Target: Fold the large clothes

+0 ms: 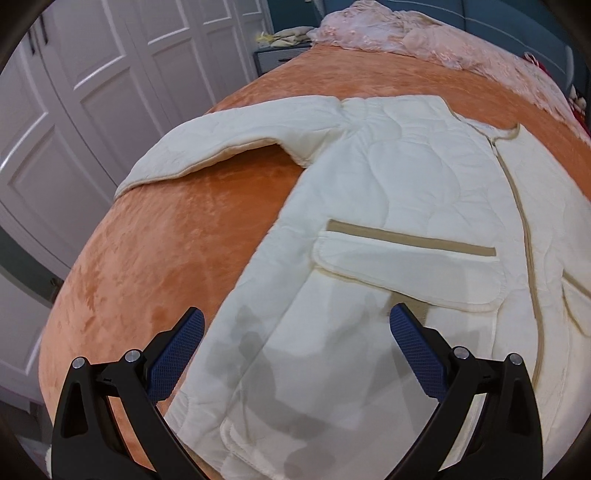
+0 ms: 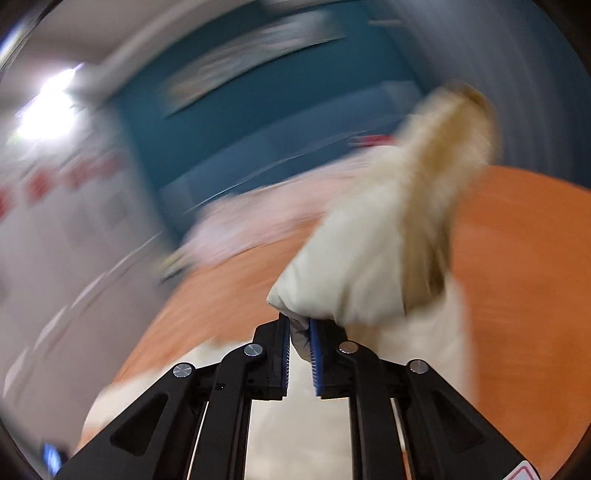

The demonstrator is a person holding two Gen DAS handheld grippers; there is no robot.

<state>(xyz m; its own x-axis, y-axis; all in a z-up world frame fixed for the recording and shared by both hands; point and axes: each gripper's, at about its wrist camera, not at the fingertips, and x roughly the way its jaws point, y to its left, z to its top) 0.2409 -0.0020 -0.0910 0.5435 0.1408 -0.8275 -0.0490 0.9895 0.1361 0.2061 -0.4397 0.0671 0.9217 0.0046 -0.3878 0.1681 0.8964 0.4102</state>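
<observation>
Cream quilted jacket spread flat, front up, on the orange bedspread of a bed. Tan zipper line running down the middle, tan-trimmed flap pocket on the near panel, one sleeve stretched out to the left across the bedspread toward the bed's edge.

Left tongs released, spread wide, blue textured pads well apart. Hovering above the jacket's lower panel, angled steeply down, nothing between the pads and no contact with the cloth visible. Shadow of the tongs cast on the fabric just beneath.

Right tongs nearly closed, clenched on a fold of the same cream jacket. Pinched cloth bunched between the blue pads, rest of the fabric rising up and to the right as a lifted, tan-lined length above the orange bedspread. Heavy motion blur over that whole view; exactly which part of the garment is gripped, impossible to tell.

White panelled wardrobe doors to the left of the bed, a pale pink ruffled cover heaped at the far end, teal wall beyond.
</observation>
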